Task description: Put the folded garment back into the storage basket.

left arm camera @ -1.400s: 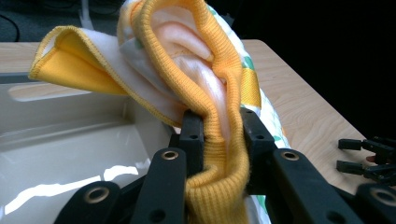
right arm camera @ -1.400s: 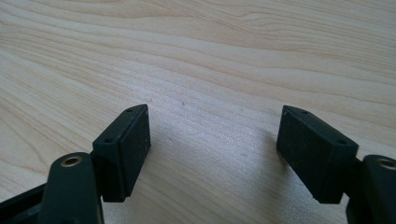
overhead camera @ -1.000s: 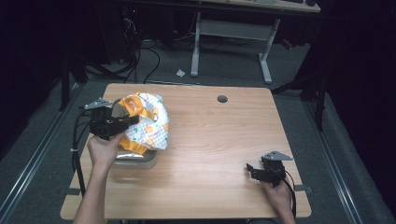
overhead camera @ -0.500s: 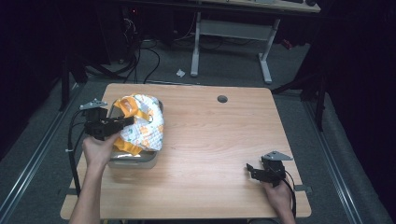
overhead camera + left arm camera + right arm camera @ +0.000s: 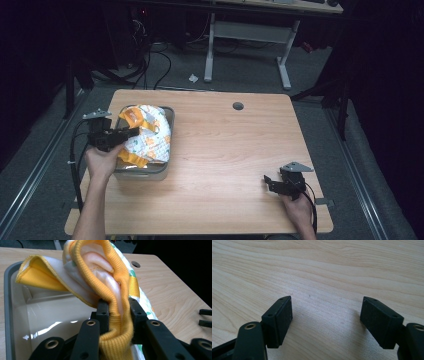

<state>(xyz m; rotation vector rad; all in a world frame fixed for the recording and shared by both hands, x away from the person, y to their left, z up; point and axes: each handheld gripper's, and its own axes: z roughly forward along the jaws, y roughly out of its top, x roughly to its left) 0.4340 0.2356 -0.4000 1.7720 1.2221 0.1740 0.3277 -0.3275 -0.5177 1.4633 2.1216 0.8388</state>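
A white cloth with orange trim and a printed pattern (image 5: 147,135) hangs bunched over a grey bin (image 5: 170,120) at the table's left. My left gripper (image 5: 129,133) is shut on the cloth's orange ribbed edge (image 5: 117,315); in the left gripper view the black jaws pinch that edge above the bin's pale inside (image 5: 50,312). My right gripper (image 5: 270,182) rests low near the table's front right, its pads (image 5: 279,320) wide apart over bare wood, open with nothing between them.
The wooden table (image 5: 235,150) has a round cable hole (image 5: 238,106) near its far edge. Behind the table stands a desk frame (image 5: 245,35) on the dark floor, with cables beside it. The other gripper's jaw tips (image 5: 206,317) show at the right edge.
My left gripper has carried the cloth leftward and lower, so it now sags into the bin. The right gripper has stayed put.
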